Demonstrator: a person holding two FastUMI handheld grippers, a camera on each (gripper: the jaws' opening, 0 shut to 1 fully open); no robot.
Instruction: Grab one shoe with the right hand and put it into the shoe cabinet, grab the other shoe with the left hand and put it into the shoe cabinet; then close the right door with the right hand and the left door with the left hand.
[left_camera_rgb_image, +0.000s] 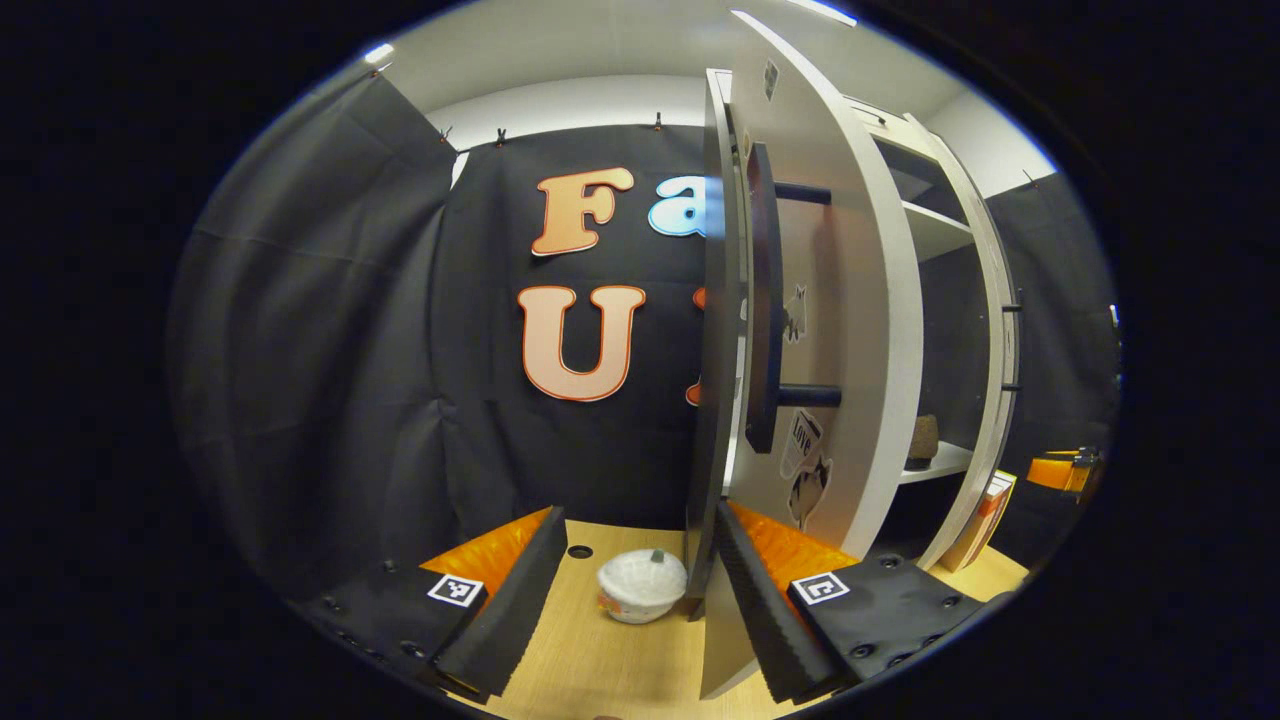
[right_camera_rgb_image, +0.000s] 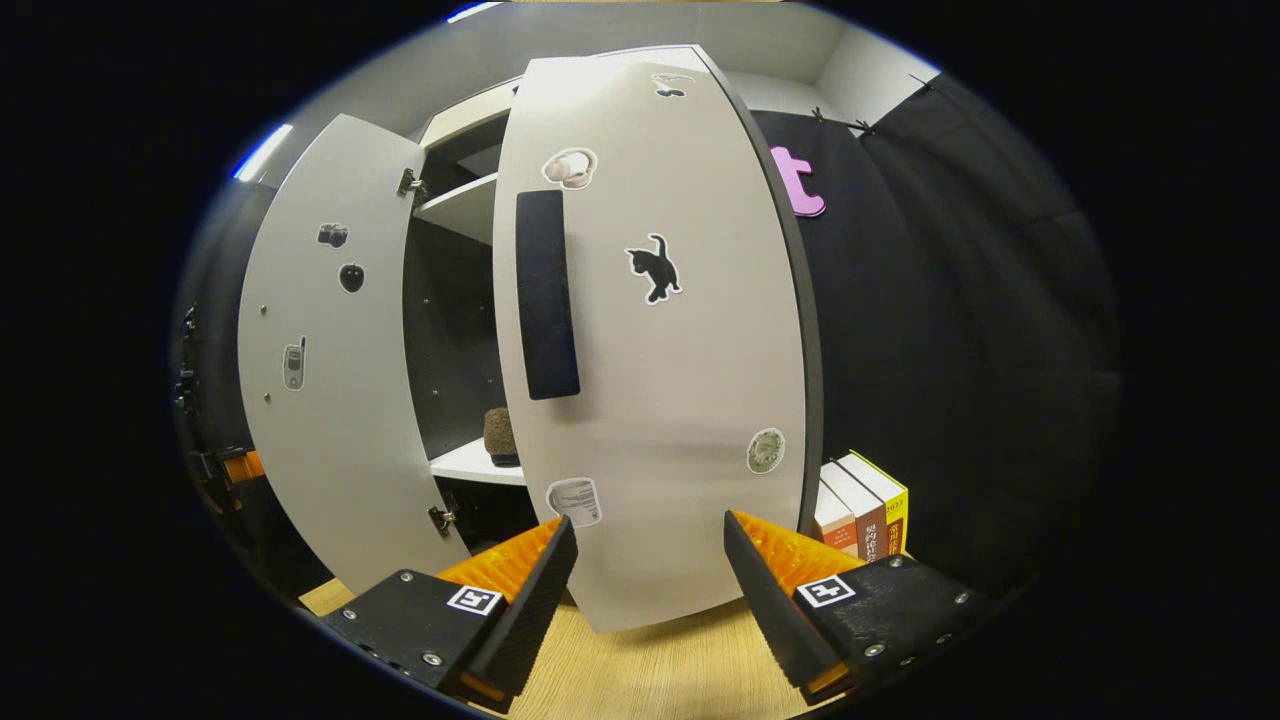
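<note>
Wooden table (right_camera_rgb_image: 690, 670), shoe cabinet (right_camera_rgb_image: 470, 330) doors ajar, left gripper (left_camera_rgb_image: 640, 600) jaws spread, right gripper (right_camera_rgb_image: 650, 590) jaws spread

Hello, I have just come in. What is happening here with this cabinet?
A person holds two grippers at a white shoe cabinet. A brown shoe sits on its shelf, and both doors are not yet shut. The right gripper, open, faces the right door. The left gripper, open, has the left door's edge between its fingers.
</note>
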